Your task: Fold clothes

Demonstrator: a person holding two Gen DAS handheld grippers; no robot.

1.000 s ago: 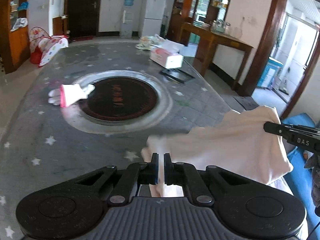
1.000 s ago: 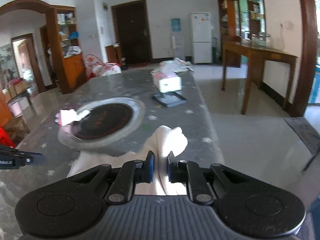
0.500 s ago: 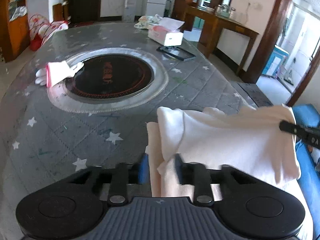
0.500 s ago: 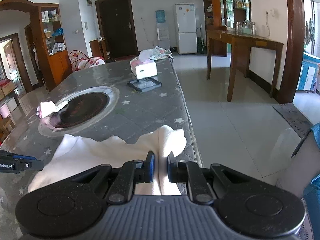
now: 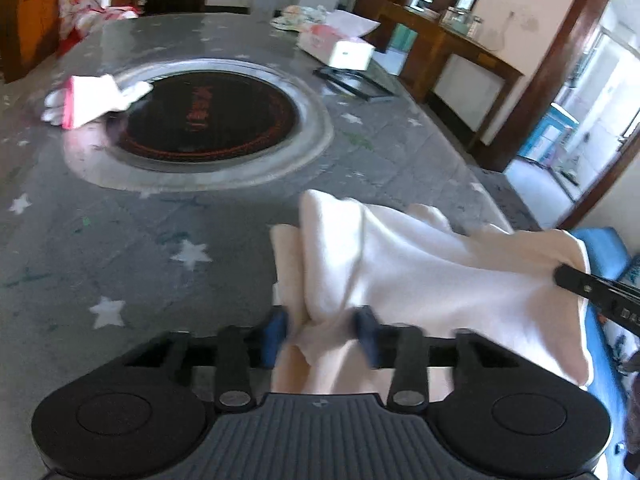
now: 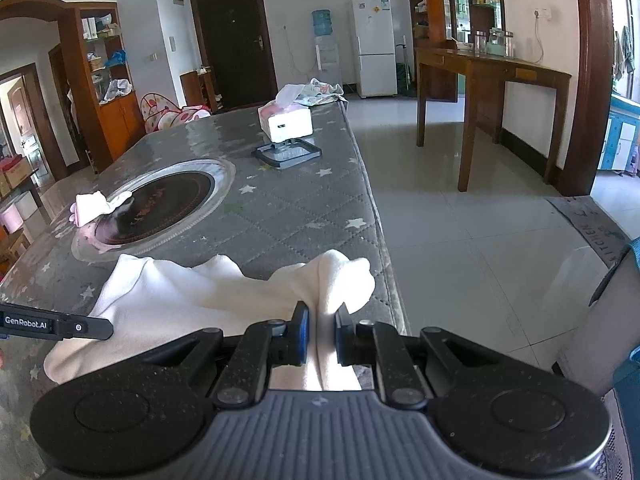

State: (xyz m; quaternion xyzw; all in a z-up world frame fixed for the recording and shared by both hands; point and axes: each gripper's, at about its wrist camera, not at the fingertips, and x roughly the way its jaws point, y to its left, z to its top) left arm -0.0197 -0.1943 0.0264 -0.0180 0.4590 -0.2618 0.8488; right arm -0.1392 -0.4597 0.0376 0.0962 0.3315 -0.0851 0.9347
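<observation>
A white cloth (image 5: 420, 272) lies spread over the near right corner of the grey star-patterned table (image 5: 120, 240). My left gripper (image 5: 321, 334) is low over its left edge. A bunched fold sits between the blue pads, which stand visibly apart; its jaws are closing. My right gripper (image 6: 322, 336) is shut on the cloth (image 6: 180, 292) at its right corner, by the table's edge. In the left wrist view a black finger of the right gripper (image 5: 592, 288) shows at the cloth's far side.
A round black hotplate (image 5: 208, 120) in a metal ring is set in the table's middle, with a white and pink glove (image 5: 92, 98) on its left rim. Farther back are a tissue box (image 6: 286, 120) and a black tray (image 6: 286, 152). The table's right edge (image 6: 384, 240) drops to tiled floor.
Both grippers sank toward the table with the cloth. The left jaws, shut on the cloth a second ago, now stand apart, and the cloth's left corner has flopped forward onto the table.
</observation>
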